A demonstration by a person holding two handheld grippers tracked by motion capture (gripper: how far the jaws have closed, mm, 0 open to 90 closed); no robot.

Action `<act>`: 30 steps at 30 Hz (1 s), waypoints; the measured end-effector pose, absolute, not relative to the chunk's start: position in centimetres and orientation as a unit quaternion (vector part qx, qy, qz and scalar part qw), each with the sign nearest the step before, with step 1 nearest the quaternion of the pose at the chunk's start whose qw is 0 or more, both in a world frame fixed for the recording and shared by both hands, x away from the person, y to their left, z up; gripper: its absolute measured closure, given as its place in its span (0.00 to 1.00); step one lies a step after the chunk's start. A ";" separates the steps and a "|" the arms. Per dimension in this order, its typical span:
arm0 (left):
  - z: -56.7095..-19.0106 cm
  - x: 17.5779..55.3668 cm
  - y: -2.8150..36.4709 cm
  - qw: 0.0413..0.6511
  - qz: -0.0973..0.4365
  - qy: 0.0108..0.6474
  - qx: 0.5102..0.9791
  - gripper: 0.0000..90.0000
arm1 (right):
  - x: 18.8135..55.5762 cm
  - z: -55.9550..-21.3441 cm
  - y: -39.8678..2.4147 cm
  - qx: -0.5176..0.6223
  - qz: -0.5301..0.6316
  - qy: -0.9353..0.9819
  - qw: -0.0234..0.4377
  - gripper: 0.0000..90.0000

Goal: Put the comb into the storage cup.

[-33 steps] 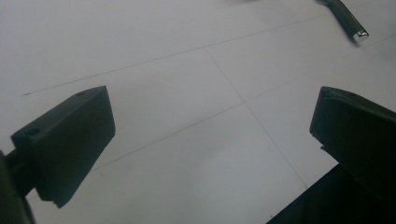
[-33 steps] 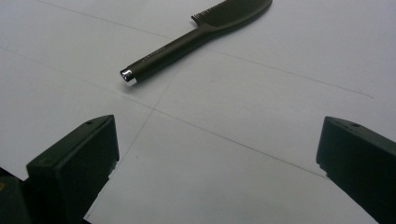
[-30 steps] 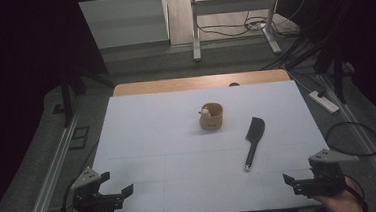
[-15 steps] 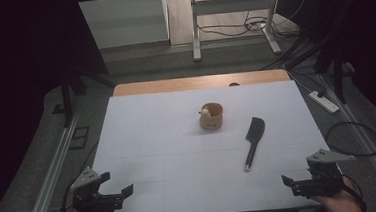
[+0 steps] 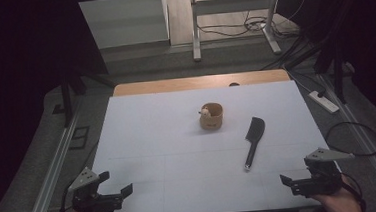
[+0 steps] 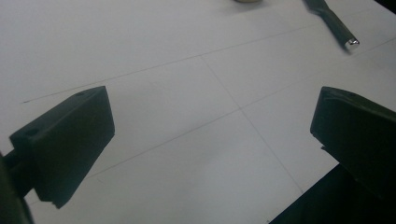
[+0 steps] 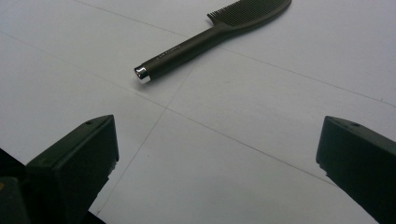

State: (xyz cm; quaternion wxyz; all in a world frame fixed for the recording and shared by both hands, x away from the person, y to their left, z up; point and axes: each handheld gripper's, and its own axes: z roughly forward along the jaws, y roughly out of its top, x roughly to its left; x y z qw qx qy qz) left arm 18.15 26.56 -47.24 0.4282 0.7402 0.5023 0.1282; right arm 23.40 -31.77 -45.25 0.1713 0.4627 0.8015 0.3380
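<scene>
Right claw point(image 5: 301, 182) sits released at the table's point(image 5: 153, 133) near edge, jaws wide, facing the black comb point(image 7: 212, 35) lying flat just ahead of it, right of the wooden cup point(image 5: 211, 116). Left claw point(image 5: 113, 196) is released too. Comb looks light, stiff, smooth; its slim handle is likely the best grip.

Both black grippers carry blocky jaws, grey three-cornered plates and trailing cables.
</scene>
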 end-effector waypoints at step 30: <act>-47.4 18.6 26.1 0.404 0.112 0.502 0.756 0.01 | 26.0 -44.7 -30.2 0.434 0.346 0.818 0.151 0.00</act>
